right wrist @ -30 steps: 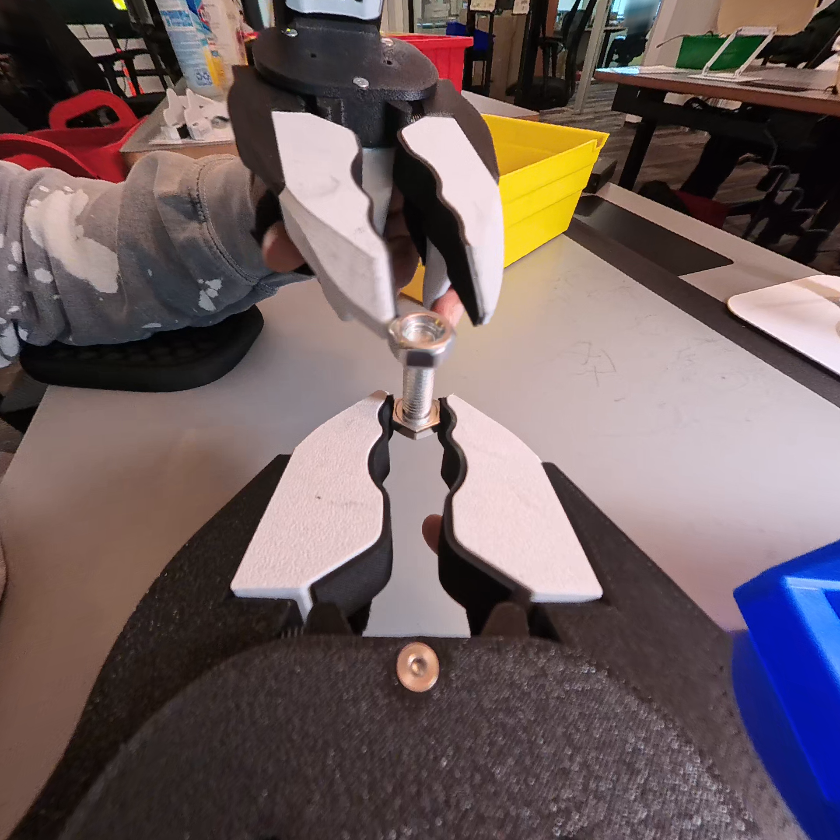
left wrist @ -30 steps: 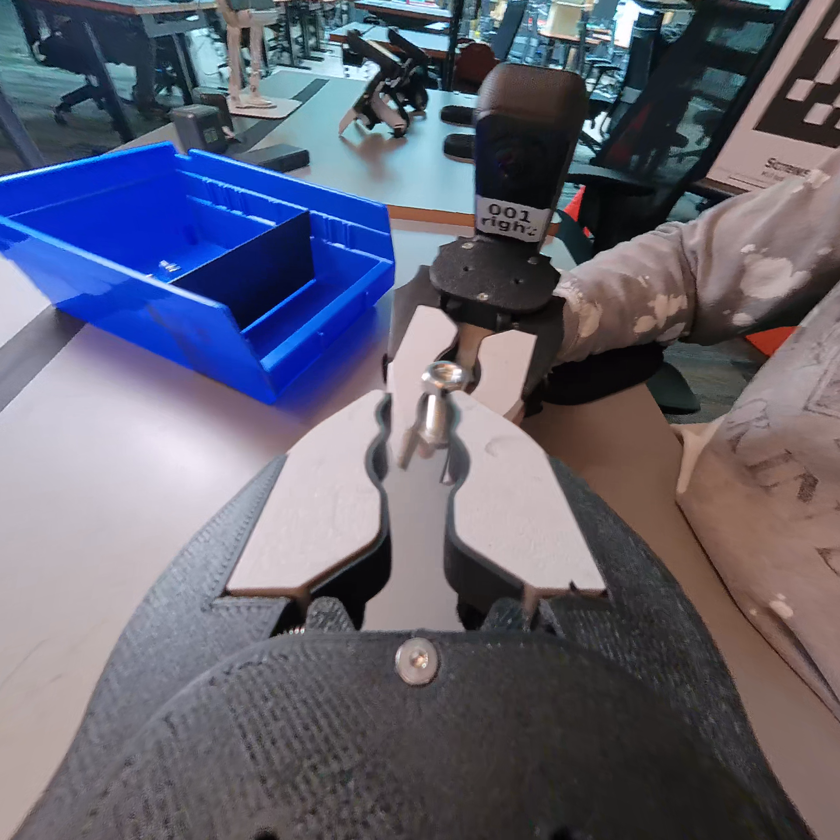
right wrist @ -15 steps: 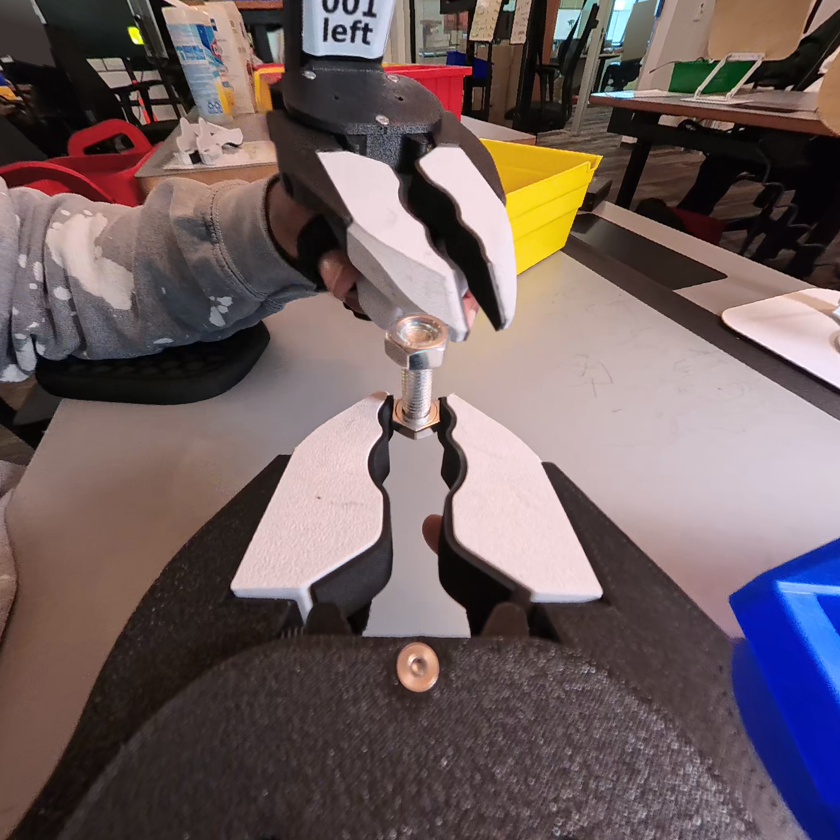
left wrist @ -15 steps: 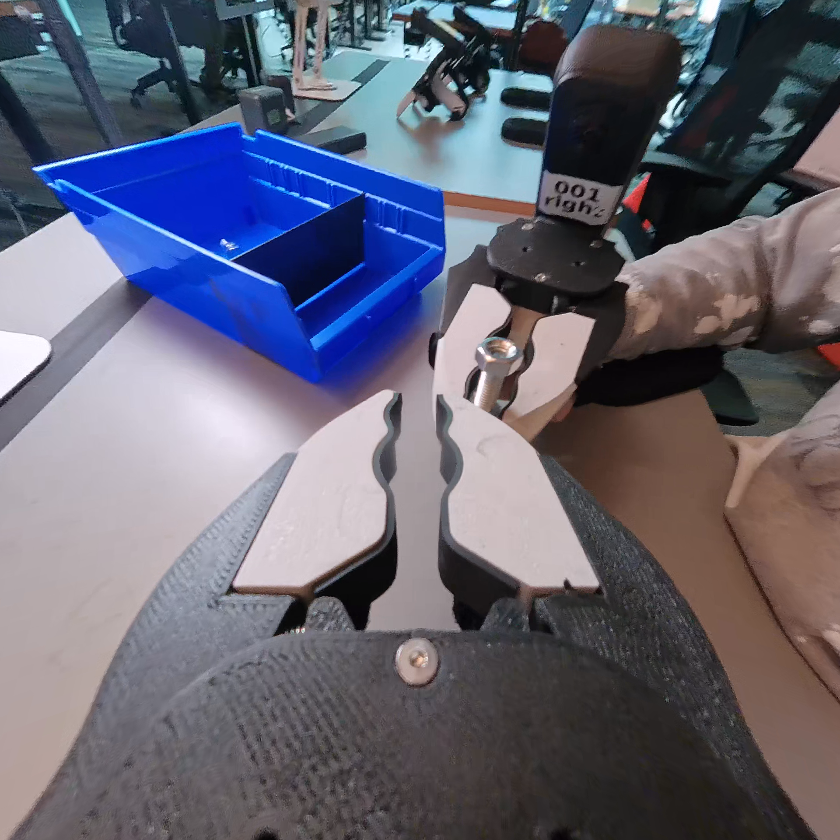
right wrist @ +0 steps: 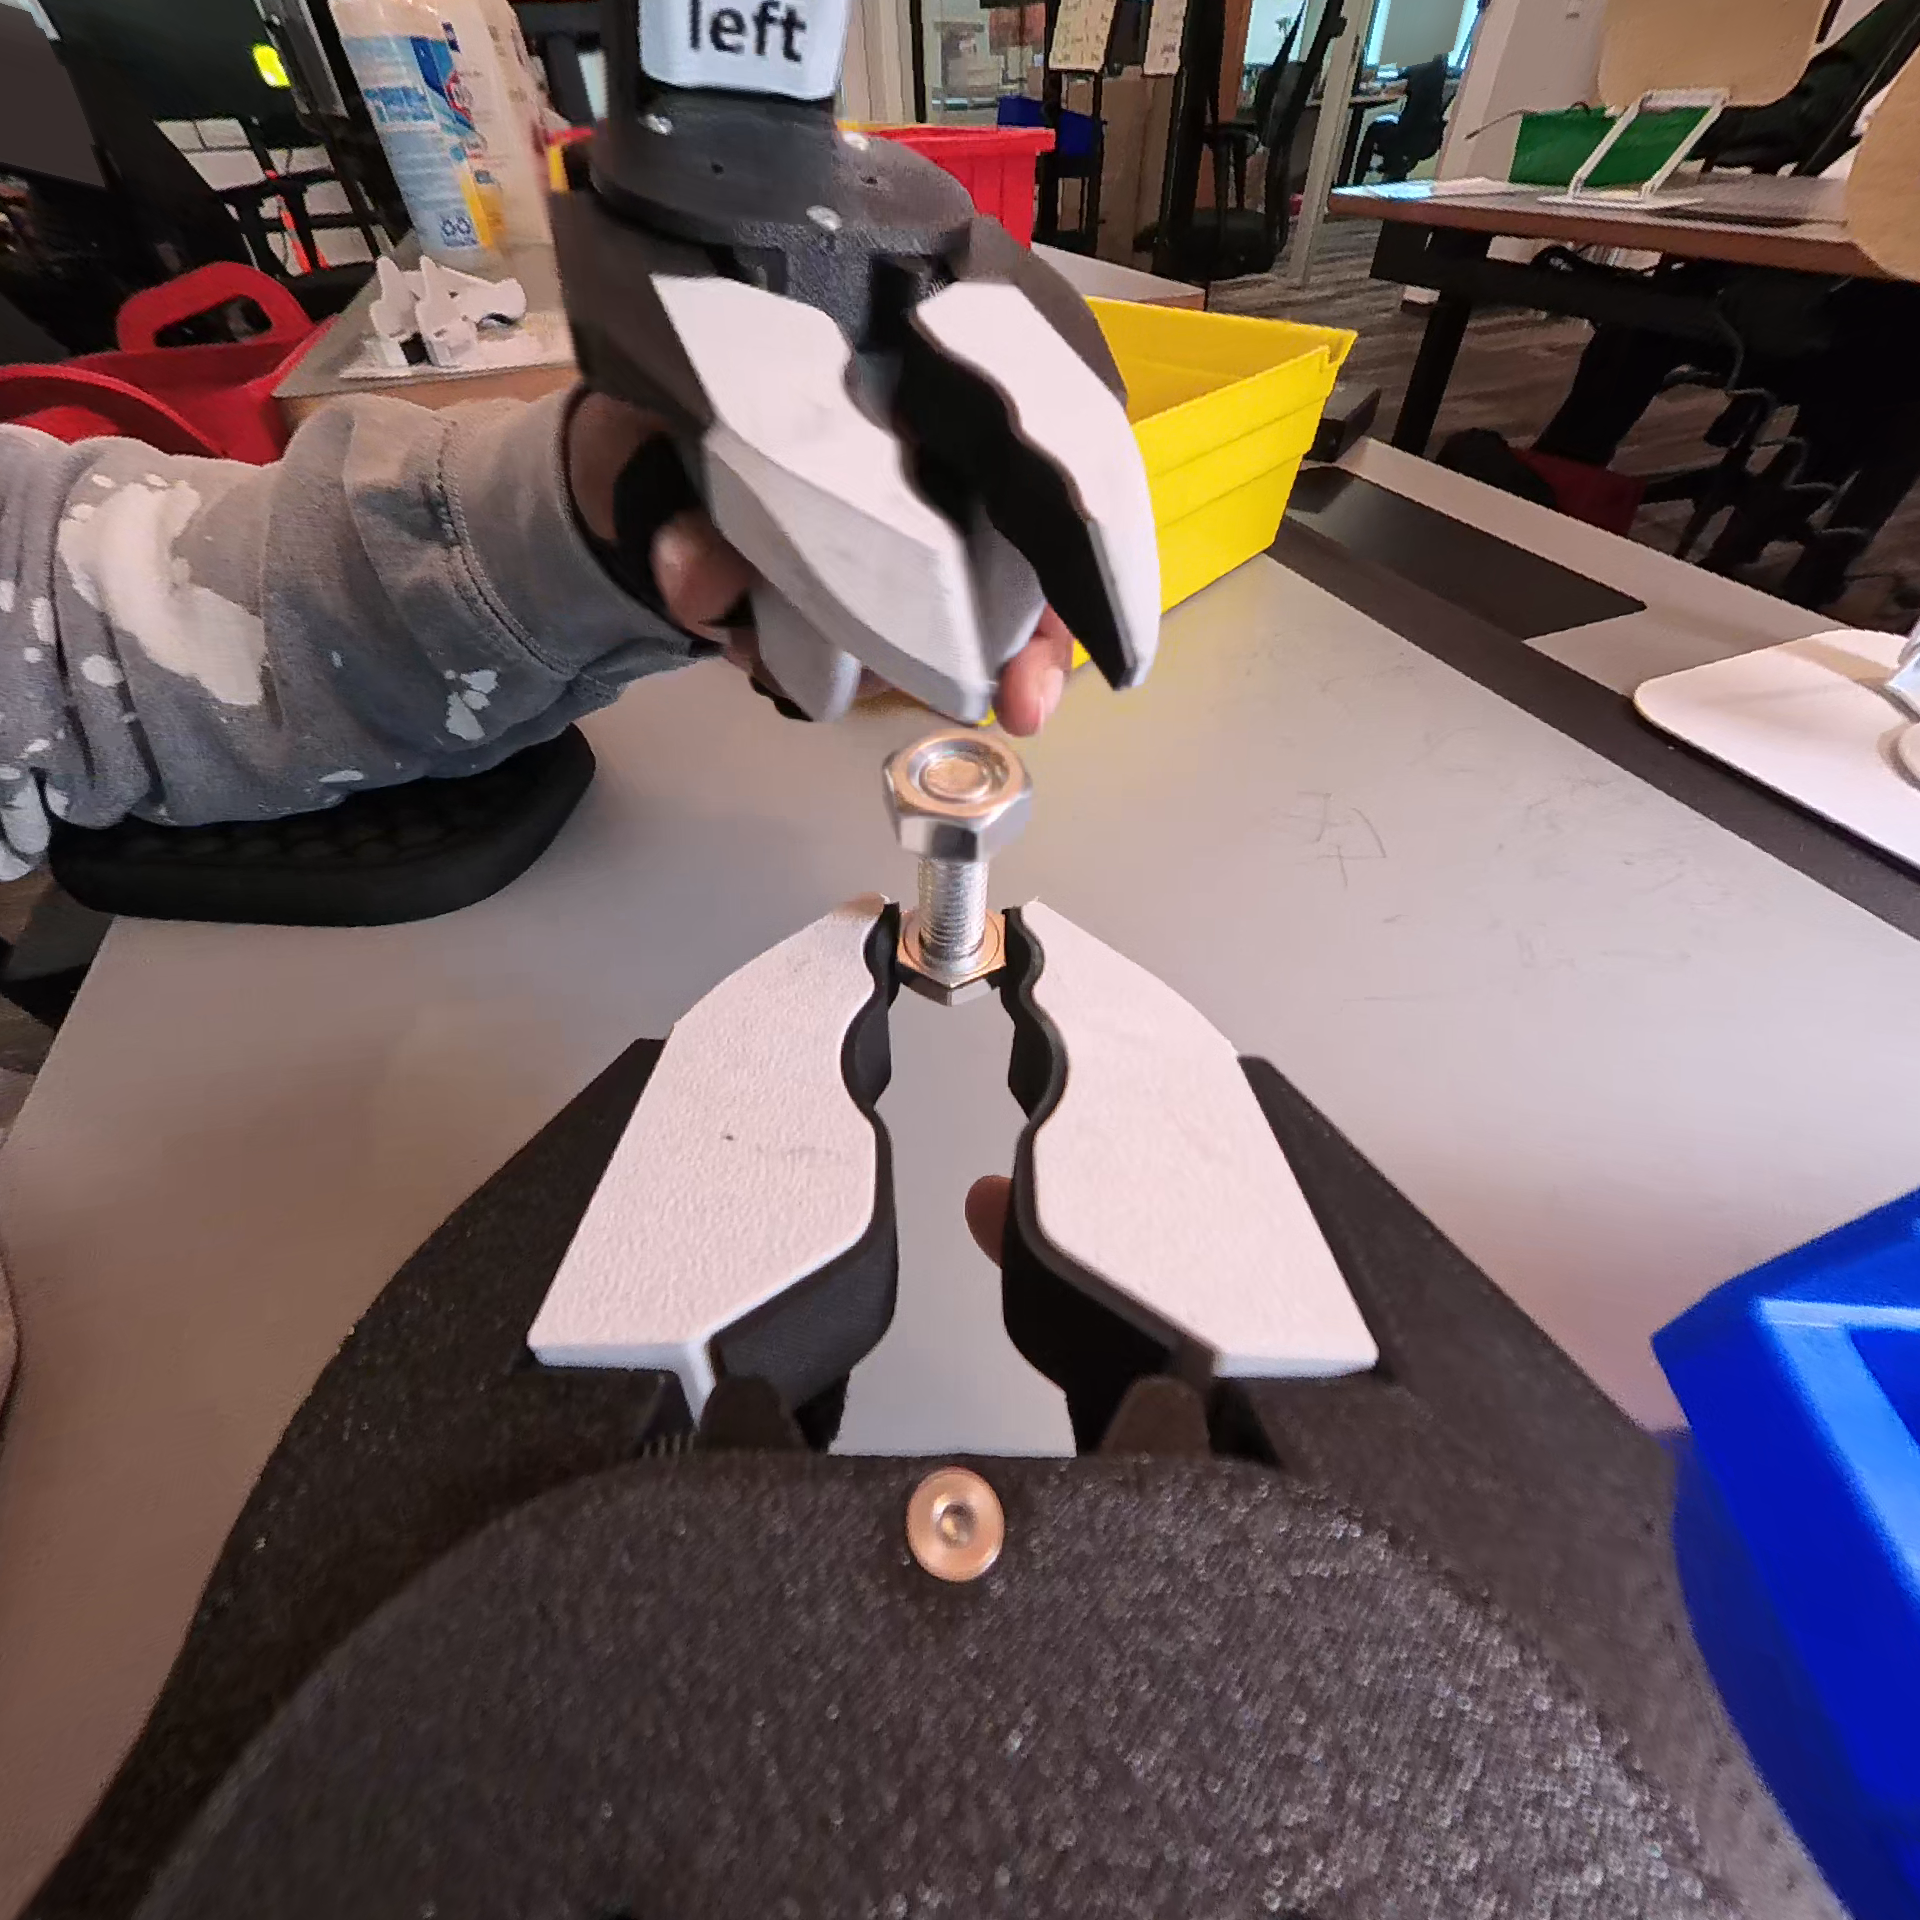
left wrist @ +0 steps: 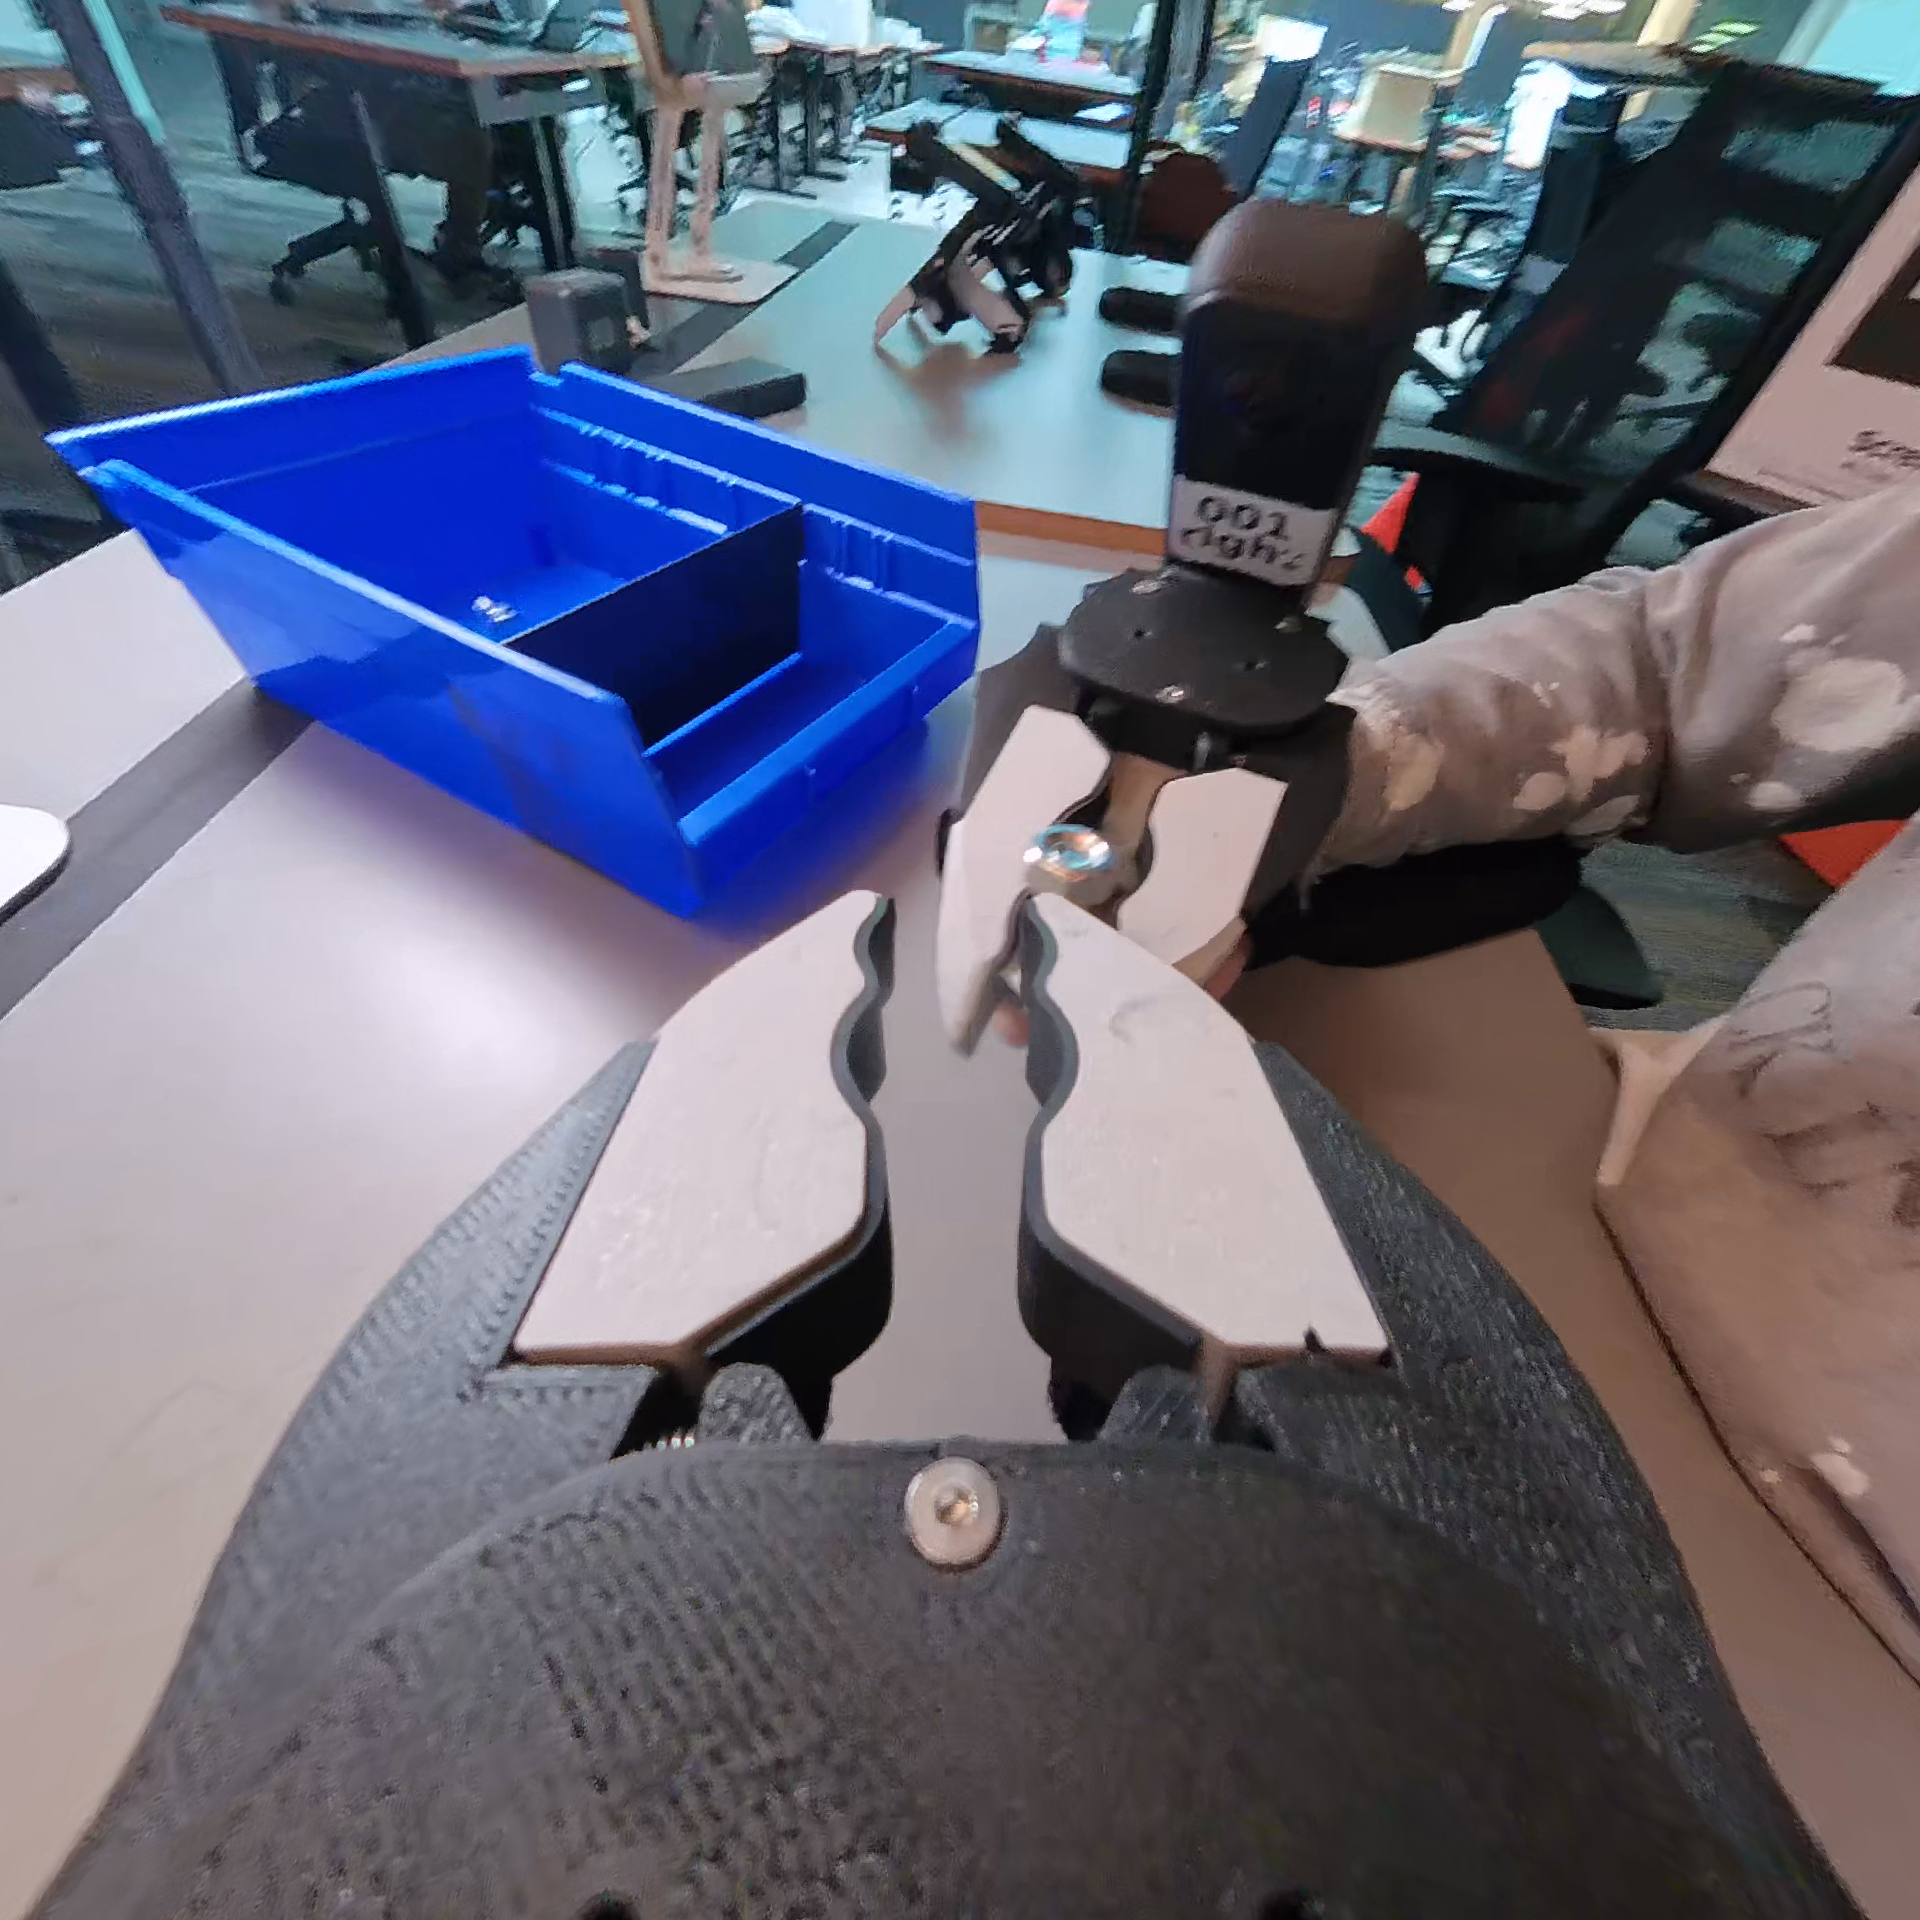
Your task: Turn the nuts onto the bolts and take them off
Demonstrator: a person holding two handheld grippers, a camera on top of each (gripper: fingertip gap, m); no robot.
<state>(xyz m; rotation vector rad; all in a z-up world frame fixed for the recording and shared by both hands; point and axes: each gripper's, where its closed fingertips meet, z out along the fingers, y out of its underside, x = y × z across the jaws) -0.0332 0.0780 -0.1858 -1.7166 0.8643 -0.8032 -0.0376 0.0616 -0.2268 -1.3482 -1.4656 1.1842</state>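
Grey worktop (right wrist: 1351, 883) in a busy workshop of desks and office chairs formed the stage; the right gripper (right wrist: 951, 935) was clamped on a hex nut (right wrist: 948, 961) at its fingertips, with a threaded steel bolt (right wrist: 954, 831) standing up through that nut, hex head on top; the bolt's lower end was hidden. Just beyond and above the head hung the left gripper (right wrist: 1029, 686), jaws parted only narrowly and holding nothing, not touching the bolt; in its own view the left gripper (left wrist: 951, 914) showed the same slim gap, with the bolt head (left wrist: 1070, 852) just past its right fingertip. A blue divided bin (left wrist: 831, 727) sat ahead and to the left of the left gripper, a small metal part (left wrist: 488, 608) in its far compartment; a yellow bin (right wrist: 1226, 436) stood behind the left gripper in the right wrist view. Bolt and nut looked small, rigid and light, smooth metal likely to slip on rounded threads; the six flats of the head seemed the sound place to take hold, squarely across two opposite faces, while the nut stayed pinned across its own flats.
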